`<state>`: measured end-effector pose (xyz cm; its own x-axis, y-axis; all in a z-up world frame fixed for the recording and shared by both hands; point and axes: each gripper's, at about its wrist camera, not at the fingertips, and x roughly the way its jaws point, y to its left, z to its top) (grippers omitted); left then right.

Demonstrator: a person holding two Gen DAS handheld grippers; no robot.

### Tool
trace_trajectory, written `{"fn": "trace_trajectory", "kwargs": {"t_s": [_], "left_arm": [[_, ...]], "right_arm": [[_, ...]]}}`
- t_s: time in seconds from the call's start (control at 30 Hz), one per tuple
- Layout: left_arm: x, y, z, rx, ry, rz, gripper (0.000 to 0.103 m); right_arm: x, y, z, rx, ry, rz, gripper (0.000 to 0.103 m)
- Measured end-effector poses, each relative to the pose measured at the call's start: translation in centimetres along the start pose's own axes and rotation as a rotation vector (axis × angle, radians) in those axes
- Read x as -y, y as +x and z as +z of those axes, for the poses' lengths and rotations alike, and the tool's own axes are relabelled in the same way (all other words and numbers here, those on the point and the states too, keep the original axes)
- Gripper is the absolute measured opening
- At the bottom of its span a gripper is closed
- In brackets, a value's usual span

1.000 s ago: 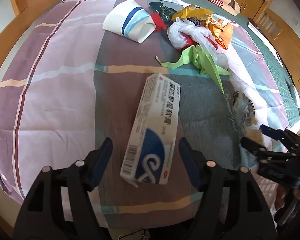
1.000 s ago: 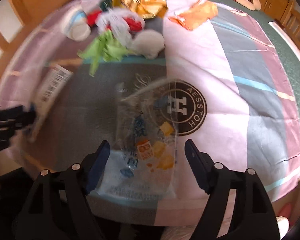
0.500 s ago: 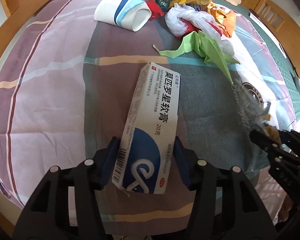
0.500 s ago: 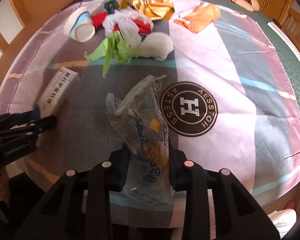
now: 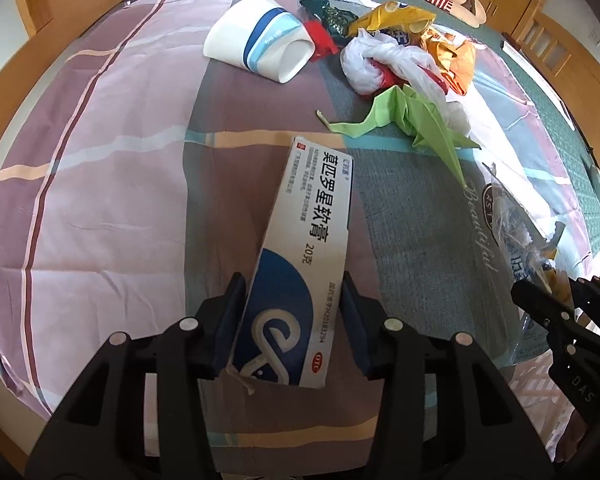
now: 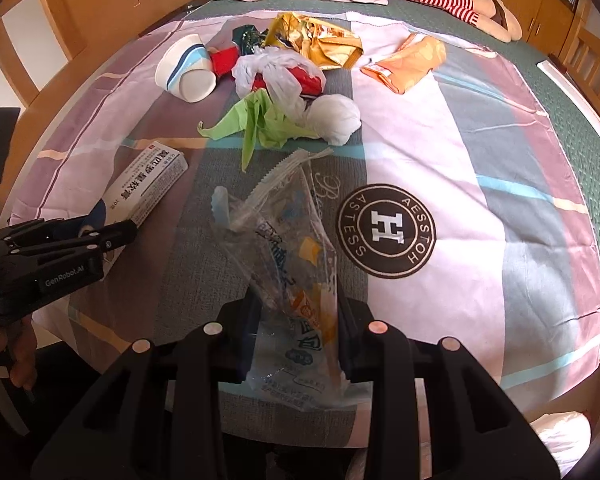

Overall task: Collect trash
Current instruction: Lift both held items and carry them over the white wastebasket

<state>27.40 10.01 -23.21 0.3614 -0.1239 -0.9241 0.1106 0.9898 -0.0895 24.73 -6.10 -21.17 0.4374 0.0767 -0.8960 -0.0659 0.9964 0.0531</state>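
Observation:
My left gripper (image 5: 292,300) is shut on a white and blue ointment box (image 5: 308,232), which it grips at its near end, lifted a little off the bed; the box also shows in the right wrist view (image 6: 148,188). My right gripper (image 6: 296,312) is shut on a clear plastic snack wrapper (image 6: 288,256), raised above the patchwork bed cover (image 6: 460,152). The right gripper shows at the right edge of the left wrist view (image 5: 556,312), the left gripper at the left of the right wrist view (image 6: 100,240).
More trash lies farther up the bed: a white paper cup with blue bands (image 5: 260,48), a knotted white plastic bag (image 5: 376,64), green folded paper (image 5: 420,120), a gold wrapper (image 6: 316,40), an orange wrapper (image 6: 408,64), a white crumpled ball (image 6: 336,116). Wooden bed frame surrounds.
Both grippers went from open to shut: the left closed on the ointment box, the right closed on the clear wrapper. Both items are lifted slightly off the cover.

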Motion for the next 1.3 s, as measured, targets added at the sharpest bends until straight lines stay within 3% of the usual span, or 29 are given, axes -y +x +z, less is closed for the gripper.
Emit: {"fn": "trace_trajectory", "kwargs": {"t_s": [0.33,0.43,0.6,0.87,0.93,1.03,1.17,1.3], "left_arm": [[1.0,1.8,0.0,-0.03,0.065,0.046,0.054],[1.4,1.8,0.0,-0.014,0.071,0.078,0.045],[0.8,1.1,0.1,0.016,0.036,0.068,0.043],[0.4,-4.3,0.7,0.208,-0.023,-0.018,0.043],[0.7,-6.9,0.1,0.283,-0.014,0.02,0.043],[1.2,-10.7,-1.2,0.39,-0.038,0.085,0.043],[2.9,-15.3,-3.4,0.507,-0.068,0.102,0.043],[5.5,-18.6,-5.6,0.568,-0.067,0.097,0.044]], "right_arm": [[-0.2,0.4,0.1,-0.009,0.013,0.013,0.033],[0.0,0.1,0.1,-0.002,0.015,0.013,0.033],[0.5,-0.1,0.0,0.006,0.031,0.012,0.033],[1.0,-1.6,0.0,0.052,0.056,0.024,0.033],[1.1,-3.1,0.1,0.088,0.057,0.036,0.034],[1.1,-6.8,-0.1,0.179,0.042,0.043,0.033],[1.5,-13.1,-1.1,0.325,0.021,0.056,0.034],[2.6,-18.6,-3.2,0.45,-0.005,0.08,0.034]]}}
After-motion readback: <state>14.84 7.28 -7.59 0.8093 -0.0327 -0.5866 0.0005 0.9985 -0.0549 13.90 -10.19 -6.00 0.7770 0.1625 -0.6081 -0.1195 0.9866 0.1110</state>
